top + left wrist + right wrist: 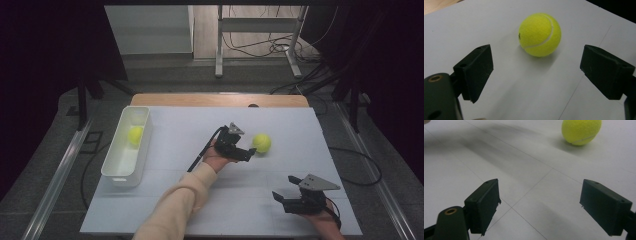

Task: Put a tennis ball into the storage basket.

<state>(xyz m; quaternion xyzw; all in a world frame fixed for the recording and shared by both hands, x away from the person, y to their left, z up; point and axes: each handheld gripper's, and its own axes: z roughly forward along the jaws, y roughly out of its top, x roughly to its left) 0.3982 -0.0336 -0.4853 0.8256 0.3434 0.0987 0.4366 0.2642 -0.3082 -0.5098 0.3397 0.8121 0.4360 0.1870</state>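
My left gripper sits mid-table, jaws spread wide and gripping nothing, pointed at the loose tennis ball just beyond its tips. The ball rests on the white table cover, right of centre, apart from the jaws. I judge this as the approach to a pick: jaws held wider than the ball so they can slide past on both sides before closing.

The white bin stands along the left edge of the cover with a second ball already inside, at its far end. That suggests the loose ball is bound for the same bin, which would explain using the left hand.

My right gripper waits near the front right corner, jaws also apart and empty, well clear of the ball. Probably parked there to stay out of the left hand's path.

The left gripper view gives what the high view cannot: the ball lies ahead of the two pads and not yet between them, roughly centred in the gap. The right gripper view shows the ball far off at top right, and bare cover between its pads. The high view alone places the bin relative to everything else.
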